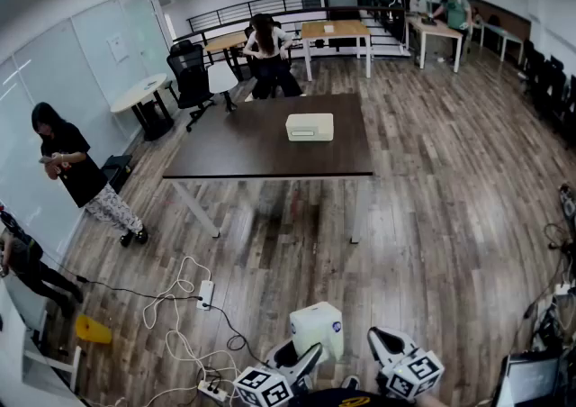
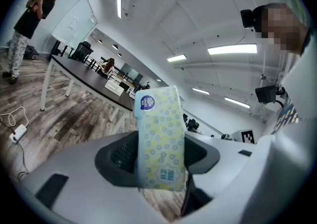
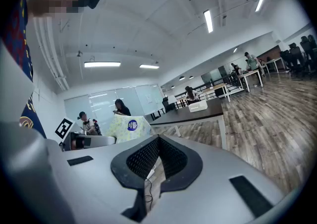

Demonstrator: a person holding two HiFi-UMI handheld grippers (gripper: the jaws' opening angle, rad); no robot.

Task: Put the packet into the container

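Observation:
The packet [image 1: 317,329], a soft pale tissue pack with yellow-green print and a blue round label, stands upright between the jaws of my left gripper [image 1: 301,362], which is shut on it. In the left gripper view the packet [image 2: 161,139] fills the gap between both pads. My right gripper [image 1: 389,344] is beside it, to its right, shut with nothing between its jaws [image 3: 157,141]; the packet [image 3: 126,128] shows to its left. The cream container [image 1: 310,127] sits far ahead on the dark table [image 1: 261,153], also in sight as the container [image 2: 115,86] and the container [image 3: 198,106].
White cables and a power strip [image 1: 205,294] lie on the wood floor ahead left, near a yellow object [image 1: 93,330]. A person [image 1: 76,171] stands left of the table; another person [image 1: 267,54] sits behind it by office chairs [image 1: 191,72]. More desks stand further back.

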